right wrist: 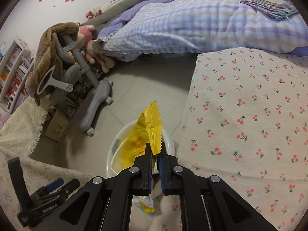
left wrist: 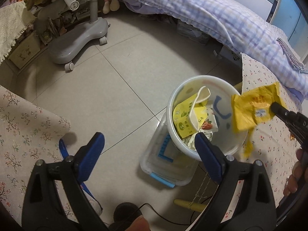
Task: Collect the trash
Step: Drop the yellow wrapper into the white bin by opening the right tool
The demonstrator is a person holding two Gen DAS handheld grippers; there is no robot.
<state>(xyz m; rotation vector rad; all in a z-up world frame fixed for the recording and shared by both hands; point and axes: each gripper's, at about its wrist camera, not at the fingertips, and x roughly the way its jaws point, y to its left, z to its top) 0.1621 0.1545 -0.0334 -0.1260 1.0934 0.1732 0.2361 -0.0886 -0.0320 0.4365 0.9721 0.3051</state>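
A white round bin [left wrist: 206,150] stands on the floor with yellow cartons and paper scraps inside; it also shows in the right wrist view [right wrist: 113,152]. My right gripper [right wrist: 155,150] is shut on a yellow crinkled wrapper [right wrist: 152,123] and holds it over the bin's rim. In the left wrist view the wrapper [left wrist: 250,109] hangs at the bin's right edge, pinched by the right gripper [left wrist: 275,106]. My left gripper [left wrist: 149,140] is open and empty, above the floor just left of the bin.
A clear plastic box [left wrist: 165,165] sits under the bin. A table with cherry-print cloth [right wrist: 250,115] is to the right, a floral cloth [left wrist: 25,127] to the left. A grey chair base [left wrist: 77,40] and a bed with checked quilt [left wrist: 211,13] lie beyond.
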